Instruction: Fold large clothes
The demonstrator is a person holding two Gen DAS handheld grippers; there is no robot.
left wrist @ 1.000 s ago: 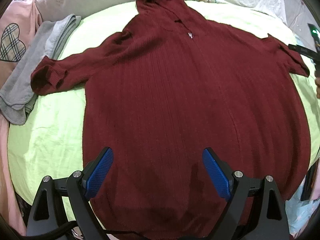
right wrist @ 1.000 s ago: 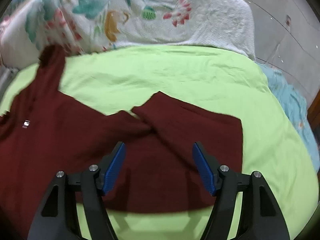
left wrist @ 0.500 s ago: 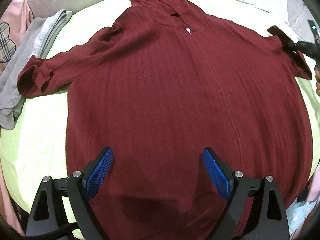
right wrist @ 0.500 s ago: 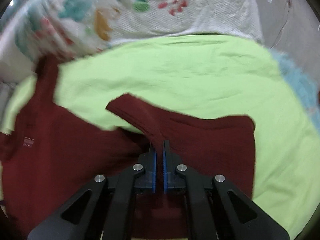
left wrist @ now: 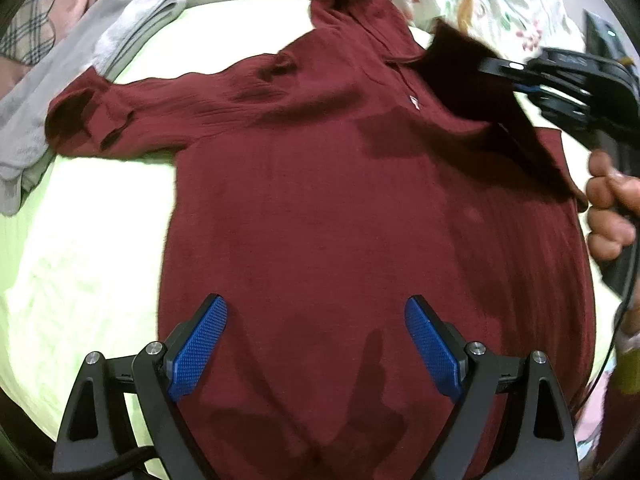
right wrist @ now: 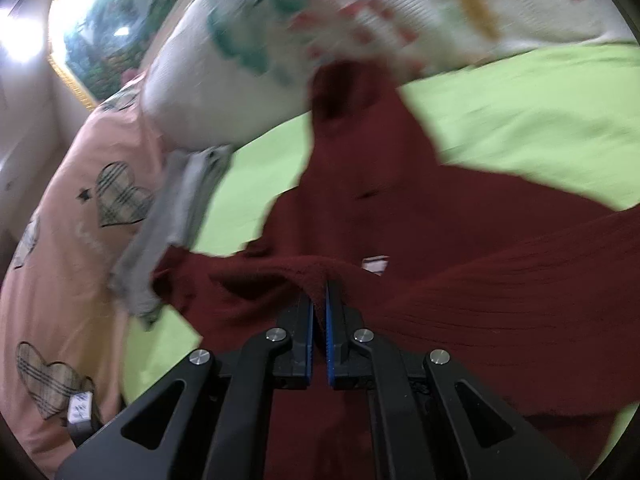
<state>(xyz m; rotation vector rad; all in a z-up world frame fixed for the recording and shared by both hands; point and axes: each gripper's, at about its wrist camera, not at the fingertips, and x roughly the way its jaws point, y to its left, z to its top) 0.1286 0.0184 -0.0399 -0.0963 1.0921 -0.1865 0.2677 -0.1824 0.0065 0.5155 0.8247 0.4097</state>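
A dark red knitted hooded sweater (left wrist: 320, 184) lies flat, front up, on a lime green bed sheet (left wrist: 80, 264). My left gripper (left wrist: 316, 340) is open and empty, hovering over the sweater's lower hem. My right gripper (right wrist: 319, 300) is shut on the sweater's right sleeve (left wrist: 472, 80) and holds it lifted over the chest, near the neckline; it shows at the right edge of the left wrist view (left wrist: 560, 80). The left sleeve (left wrist: 120, 120) lies stretched out to the left. The hood (left wrist: 352, 4) points to the far side.
A folded grey garment (left wrist: 60, 80) lies at the left by the left cuff. A pink heart-print pillow (right wrist: 72, 240) and a floral pillow (right wrist: 320, 20) lie at the bed's far side. The sheet's left part (left wrist: 60, 320) is bare.
My right gripper shut on the right sleeve, lifted it and carried it leftward over the sweater's chest. My left gripper stayed open and moved closer over the sweater's lower part.
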